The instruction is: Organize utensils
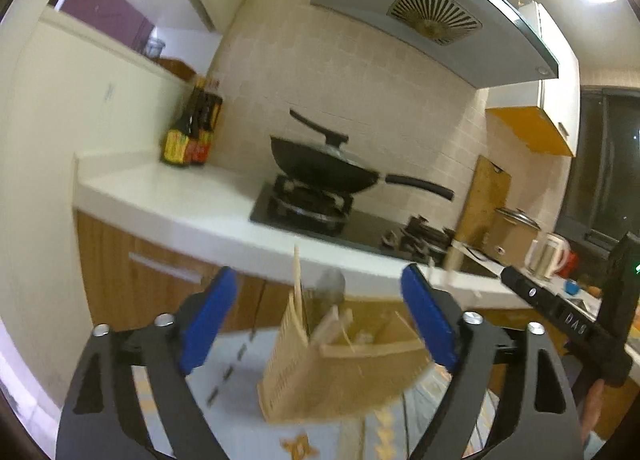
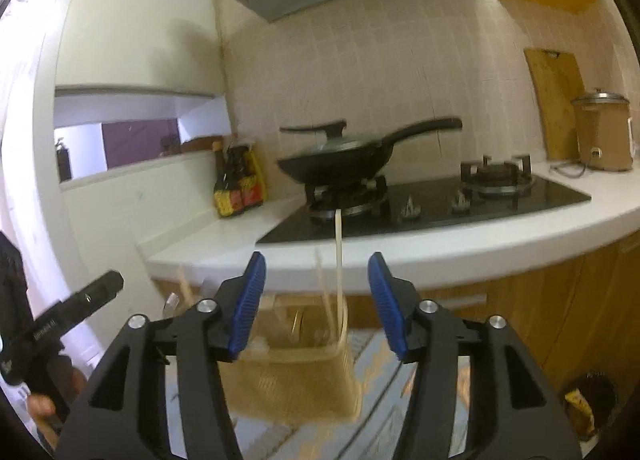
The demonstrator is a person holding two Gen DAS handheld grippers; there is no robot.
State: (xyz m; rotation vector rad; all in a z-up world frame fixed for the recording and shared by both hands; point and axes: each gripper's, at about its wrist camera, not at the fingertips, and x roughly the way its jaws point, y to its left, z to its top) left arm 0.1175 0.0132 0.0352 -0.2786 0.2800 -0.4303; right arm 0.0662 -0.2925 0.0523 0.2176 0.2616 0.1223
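Observation:
A beige slotted utensil holder (image 1: 340, 380) stands on a pale patterned surface just ahead of both grippers, blurred. Wooden chopsticks (image 1: 297, 280) and a metal spoon (image 1: 332, 282) stick up from it. My left gripper (image 1: 318, 276) is open, its blue pads wide apart on either side of the holder without pressing on it. In the right wrist view the holder (image 2: 296, 380) sits low between the fingers, a pale chopstick (image 2: 339, 260) rising from it. My right gripper (image 2: 317, 260) is also open and holds nothing.
A white counter (image 2: 224, 236) carries a black wok (image 2: 336, 163) on a gas hob (image 2: 432, 211), sauce bottles (image 2: 236, 187), a cutting board (image 2: 556, 99) and a rice cooker (image 2: 602, 131). A kettle (image 1: 546, 256) stands far right. A bin (image 2: 588, 404) sits on the floor.

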